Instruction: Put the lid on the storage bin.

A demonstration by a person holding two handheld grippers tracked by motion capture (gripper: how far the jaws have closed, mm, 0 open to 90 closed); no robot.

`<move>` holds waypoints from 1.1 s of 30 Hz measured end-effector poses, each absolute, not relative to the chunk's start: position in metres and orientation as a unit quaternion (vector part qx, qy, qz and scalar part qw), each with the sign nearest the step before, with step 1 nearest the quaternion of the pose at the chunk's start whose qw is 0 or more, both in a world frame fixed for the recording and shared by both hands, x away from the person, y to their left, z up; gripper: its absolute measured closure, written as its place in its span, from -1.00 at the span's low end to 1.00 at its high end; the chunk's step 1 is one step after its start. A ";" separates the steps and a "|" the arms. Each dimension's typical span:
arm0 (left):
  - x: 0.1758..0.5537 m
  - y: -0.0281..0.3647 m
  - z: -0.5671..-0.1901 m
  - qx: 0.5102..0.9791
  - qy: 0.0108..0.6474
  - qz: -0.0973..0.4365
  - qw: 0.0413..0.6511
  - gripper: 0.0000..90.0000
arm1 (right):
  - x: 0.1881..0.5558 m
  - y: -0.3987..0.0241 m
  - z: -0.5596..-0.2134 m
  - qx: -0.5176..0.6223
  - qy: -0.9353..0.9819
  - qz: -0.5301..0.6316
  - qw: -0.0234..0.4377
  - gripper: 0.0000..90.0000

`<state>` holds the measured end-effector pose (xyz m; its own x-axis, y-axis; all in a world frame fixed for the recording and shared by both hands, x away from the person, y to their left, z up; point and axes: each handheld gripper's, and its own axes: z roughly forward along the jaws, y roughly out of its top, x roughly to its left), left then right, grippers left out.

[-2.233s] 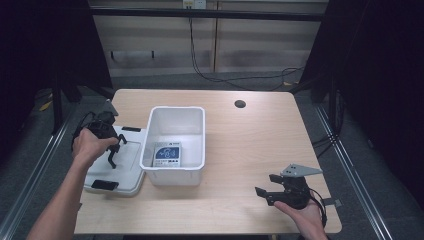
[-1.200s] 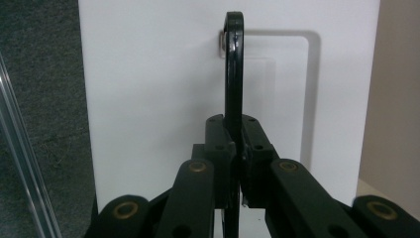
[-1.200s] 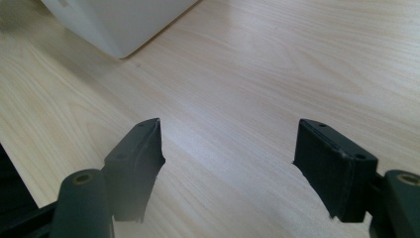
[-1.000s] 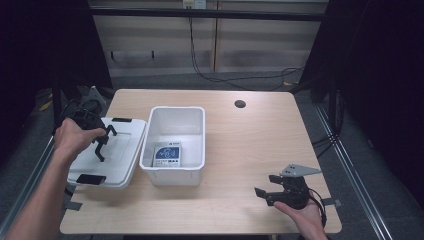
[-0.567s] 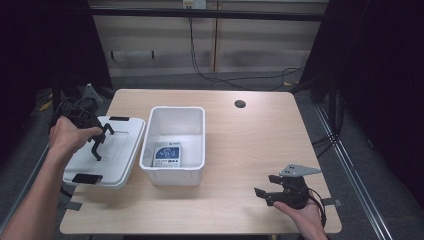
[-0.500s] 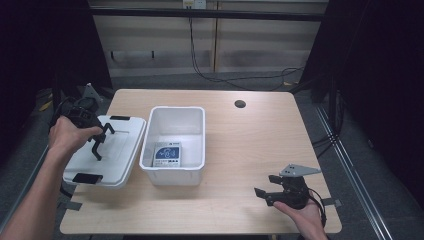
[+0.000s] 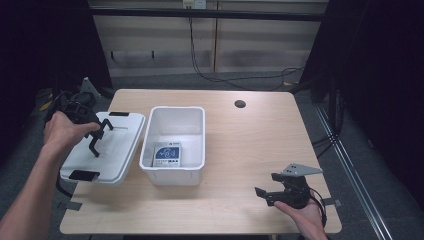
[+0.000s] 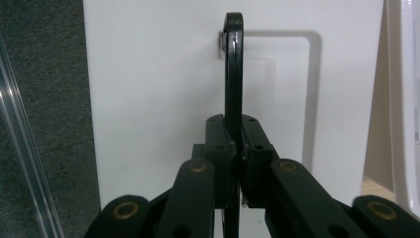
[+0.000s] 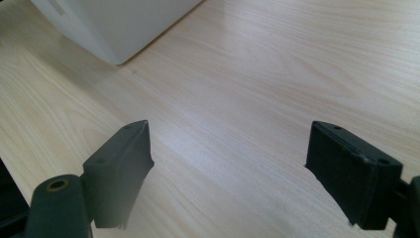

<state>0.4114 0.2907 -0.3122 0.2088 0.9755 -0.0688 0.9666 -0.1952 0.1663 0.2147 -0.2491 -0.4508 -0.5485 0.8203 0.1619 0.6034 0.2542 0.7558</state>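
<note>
The left tool (image 7: 96,136) holds the white lid (image 7: 107,148) (by its black handle) beside the bin (image 7: 175,144).

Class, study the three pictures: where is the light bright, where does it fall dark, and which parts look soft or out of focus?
High view: the table is evenly lit, the surrounding room dark. Left gripper view: the white lid is bright, its black handle sharp, the nearest jaws slightly soft. Right gripper view: pale sheen on the wood between the open jaws, whose near ends blur.
</note>
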 end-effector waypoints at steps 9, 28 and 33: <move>0.409 0.291 -0.294 0.774 0.626 0.033 0.096 0.89 | 0.215 -0.248 -0.451 0.455 0.782 0.405 0.133 -0.63; 0.405 0.277 -0.268 0.788 0.604 0.035 0.113 0.89 | 0.215 -0.247 -0.451 0.450 0.787 0.402 0.134 -0.65; 0.406 0.272 -0.267 0.792 0.600 0.029 0.113 0.89 | 0.215 -0.246 -0.451 0.448 0.787 0.403 0.133 -0.66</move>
<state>0.4063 0.2717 -0.2668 0.2790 0.9560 -0.0903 0.9429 -0.2549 0.2142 0.2147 -0.2464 -0.4509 -0.5633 0.8122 0.1517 0.5974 0.2736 0.7539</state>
